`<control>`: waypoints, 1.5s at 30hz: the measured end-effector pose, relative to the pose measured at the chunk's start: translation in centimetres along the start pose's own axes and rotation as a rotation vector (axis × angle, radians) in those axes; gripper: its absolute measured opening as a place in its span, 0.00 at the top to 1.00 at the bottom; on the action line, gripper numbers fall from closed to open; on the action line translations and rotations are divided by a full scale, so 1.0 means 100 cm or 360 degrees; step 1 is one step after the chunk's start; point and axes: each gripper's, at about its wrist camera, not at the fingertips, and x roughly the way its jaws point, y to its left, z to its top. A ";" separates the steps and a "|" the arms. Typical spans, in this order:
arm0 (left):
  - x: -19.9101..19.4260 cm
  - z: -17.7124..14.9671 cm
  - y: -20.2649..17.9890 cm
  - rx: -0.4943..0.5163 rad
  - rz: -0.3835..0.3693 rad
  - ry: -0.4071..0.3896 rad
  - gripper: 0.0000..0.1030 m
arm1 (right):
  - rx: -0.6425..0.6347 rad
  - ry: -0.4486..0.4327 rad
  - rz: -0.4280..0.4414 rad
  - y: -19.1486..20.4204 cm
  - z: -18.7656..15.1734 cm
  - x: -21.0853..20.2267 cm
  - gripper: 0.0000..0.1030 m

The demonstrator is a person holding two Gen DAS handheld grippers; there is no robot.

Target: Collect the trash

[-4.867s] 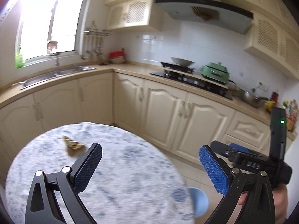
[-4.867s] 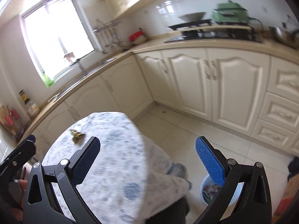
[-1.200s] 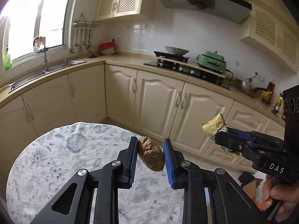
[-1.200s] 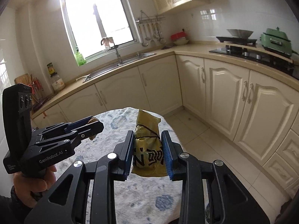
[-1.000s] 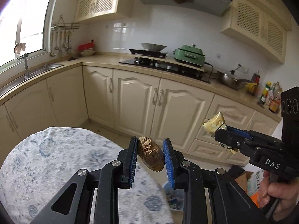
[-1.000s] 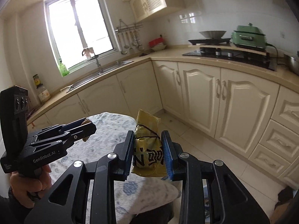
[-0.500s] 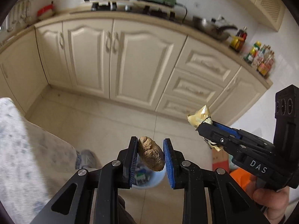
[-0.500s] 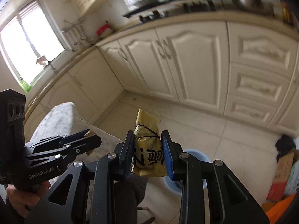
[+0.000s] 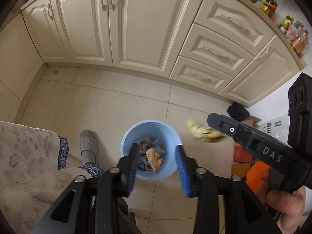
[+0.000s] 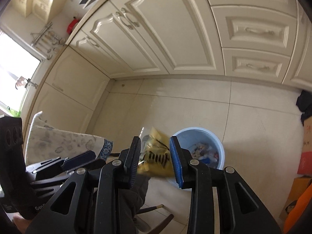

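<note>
One round light-blue plastic bin [image 9: 124, 146] stands on the tiled floor. The left gripper [image 9: 158, 167] gapes wide, empty; one brown lump [image 9: 154, 158] lies in the bin. The right gripper [image 10: 155, 159] stands parted, one yellow wrapper [image 10: 156, 156], blurred, loose between its pads beside the bin.

Soft daylight fills both pictures. In the right wrist view the window [image 10: 11, 81] is so bright it goes white. The yellow wrapper [image 10: 156, 156] is smeared, maybe from moving fast. Cabinets [image 9: 136, 25] bend near the dark round edges.
</note>
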 end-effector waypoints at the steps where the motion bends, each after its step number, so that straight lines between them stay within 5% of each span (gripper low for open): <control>1: 0.006 0.004 -0.002 -0.0002 0.0012 -0.0008 0.45 | 0.0011 -0.0002 0.0000 -0.002 0.001 0.001 0.62; 3: 0.013 0.013 -0.004 -0.0002 0.0050 -0.0032 0.23 | 0.0035 -0.0016 -0.0008 -0.008 0.001 0.000 0.46; 5: 0.008 0.011 -0.008 0.0004 0.0098 -0.0066 0.16 | 0.0049 -0.0030 -0.0018 -0.009 0.000 -0.004 0.37; 7: -0.005 -0.001 -0.015 0.0010 0.0130 -0.0108 0.08 | 0.0069 -0.0052 -0.0038 -0.010 -0.002 -0.009 0.11; 9: -0.020 -0.007 -0.022 0.0013 0.0155 -0.0167 0.04 | 0.0092 -0.0085 -0.0066 -0.010 -0.005 -0.016 0.00; 16: -0.096 -0.044 -0.032 -0.0012 0.0193 -0.0409 0.01 | 0.0092 -0.0139 -0.0107 0.016 -0.007 -0.040 0.00; 22: -0.194 -0.104 -0.012 -0.0068 0.0210 -0.0660 0.01 | -0.0046 -0.0241 -0.0043 0.078 -0.011 -0.076 0.00; 33: -0.369 -0.268 0.038 -0.0296 0.0477 -0.1133 0.01 | -0.0469 -0.0447 0.0159 0.247 -0.049 -0.152 0.00; 45: -0.472 -0.461 0.035 -0.0524 0.0802 -0.1408 0.01 | -0.0919 -0.0621 0.0289 0.410 -0.135 -0.202 0.00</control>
